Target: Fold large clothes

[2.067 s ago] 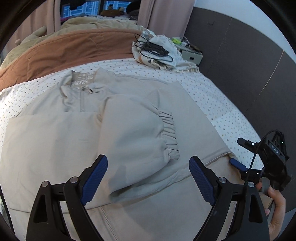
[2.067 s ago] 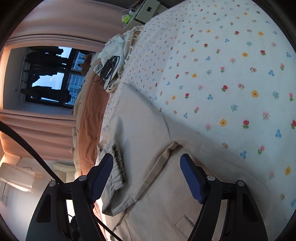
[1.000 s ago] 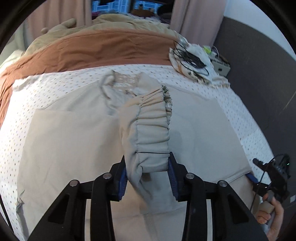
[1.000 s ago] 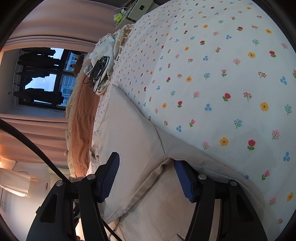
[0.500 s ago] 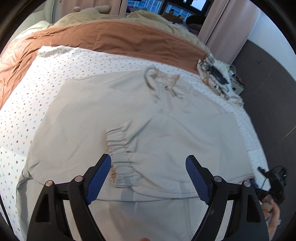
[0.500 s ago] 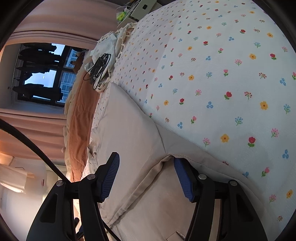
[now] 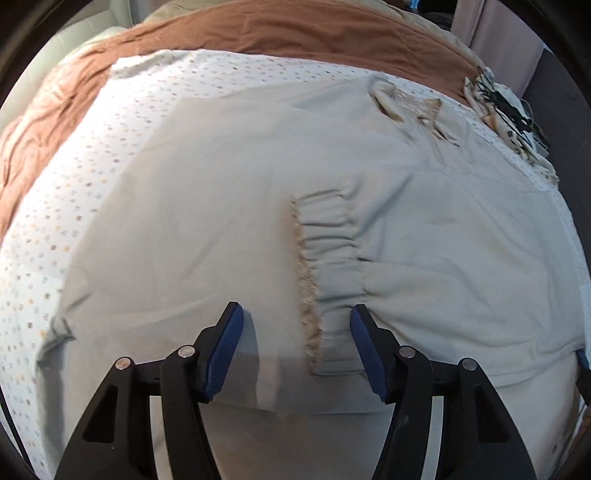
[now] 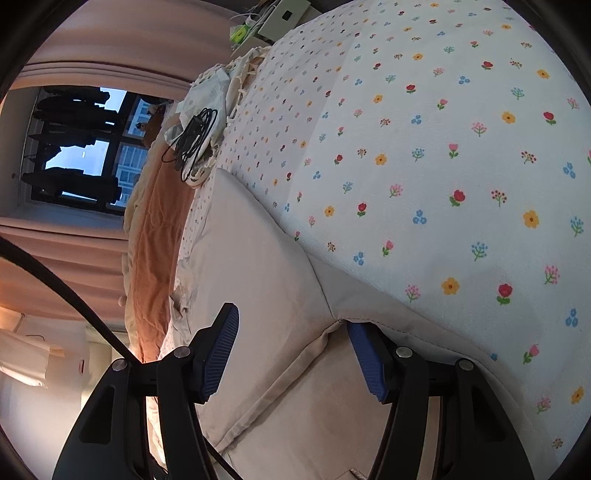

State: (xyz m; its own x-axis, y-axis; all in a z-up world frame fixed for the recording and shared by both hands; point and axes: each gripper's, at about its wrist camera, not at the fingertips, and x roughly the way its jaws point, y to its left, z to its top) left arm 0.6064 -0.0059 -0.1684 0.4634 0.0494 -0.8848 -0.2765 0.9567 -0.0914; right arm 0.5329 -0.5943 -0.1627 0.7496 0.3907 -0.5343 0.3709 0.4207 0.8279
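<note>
A large pale beige jacket (image 7: 184, 221) lies flat on the flowered bedsheet (image 8: 443, 147). One sleeve is folded across its front, and the gathered elastic cuff (image 7: 328, 258) rests near the middle. My left gripper (image 7: 297, 332) hovers just above the cuff's near end. Its jaws are closing, the cuff edge lies between them, and the blue pads (image 7: 229, 343) do not press on it. My right gripper (image 8: 293, 350) stands open at the jacket's hem corner (image 8: 295, 369). Cloth lies between its fingers and a fold covers the tip of the right one. That gripper's blue tip (image 7: 582, 360) shows at the left wrist view's right edge.
A brown blanket (image 7: 258, 33) is bunched along the far side of the bed. A heap of light cloth with black cables (image 8: 195, 136) sits at the far corner beside a white box (image 8: 288, 14). A dark window (image 8: 74, 147) and pink curtains lie beyond.
My left gripper let go of the sleeve cuff it held a second ago. The cuff now lies across the jacket. The gripper dropped closer, and its jaws stand narrower than half a second ago. The right gripper stayed put.
</note>
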